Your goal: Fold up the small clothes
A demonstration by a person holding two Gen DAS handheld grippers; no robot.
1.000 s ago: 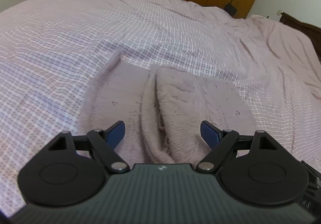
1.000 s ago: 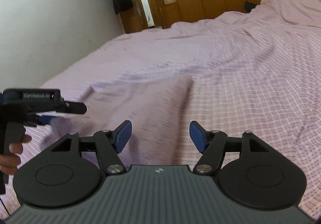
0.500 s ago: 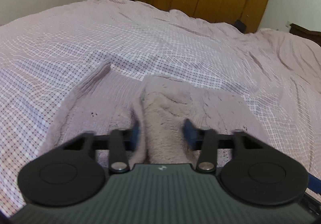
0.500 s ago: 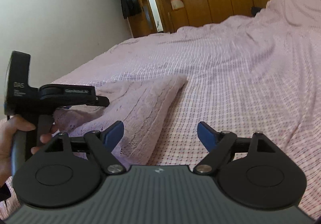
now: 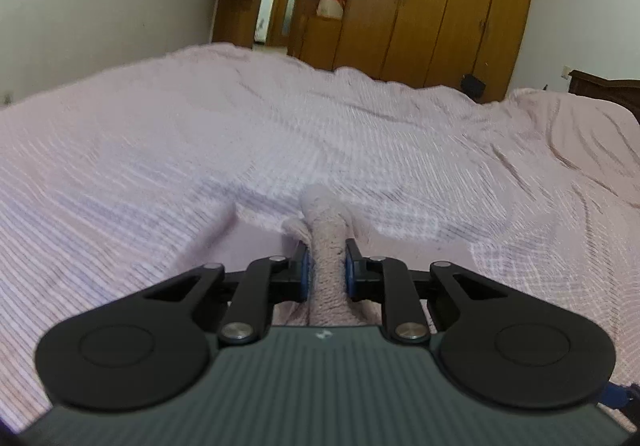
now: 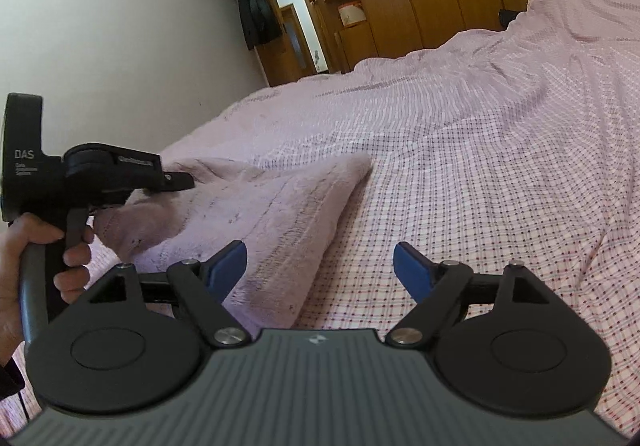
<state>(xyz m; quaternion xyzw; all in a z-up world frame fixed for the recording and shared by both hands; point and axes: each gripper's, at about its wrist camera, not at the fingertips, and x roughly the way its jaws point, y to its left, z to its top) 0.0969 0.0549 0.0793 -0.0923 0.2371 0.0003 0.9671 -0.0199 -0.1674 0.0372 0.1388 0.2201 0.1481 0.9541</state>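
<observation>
Jaws nearly shut on cloth: the left gripper (image 5: 325, 266) has just been closing and now pinches a bunched ridge of the pink garment (image 6: 272, 214) between its blue pads (image 5: 303, 266), the fabric rising in a narrow roll straight ahead of them. Beside it, the right gripper (image 6: 320, 266) stands wide, its jaws holding nothing; the garment's near edge lies just under and beyond its left pad, while only checked bedspread (image 6: 500, 174) shows between the pads.

The garment lies flat on the bed apart from the lifted corner, its far tip pointing away past the right jaws. A hand (image 6: 36, 258) grips the left tool's handle at the garment's left side. Beyond the bed stand a wooden wardrobe (image 5: 448, 6) and an open doorway.

The fold appears to be only starting. The main risk from here, by my reading, is the grip itself: the pads hold a thick gathered roll rather than a clean edge, so a lift could drag several layers at once and leave the fold crooked, or the plush knit could slip free. With the right jaws empty, nothing pins the other side, and the whole piece may slide across the bedspread instead of folding.
</observation>
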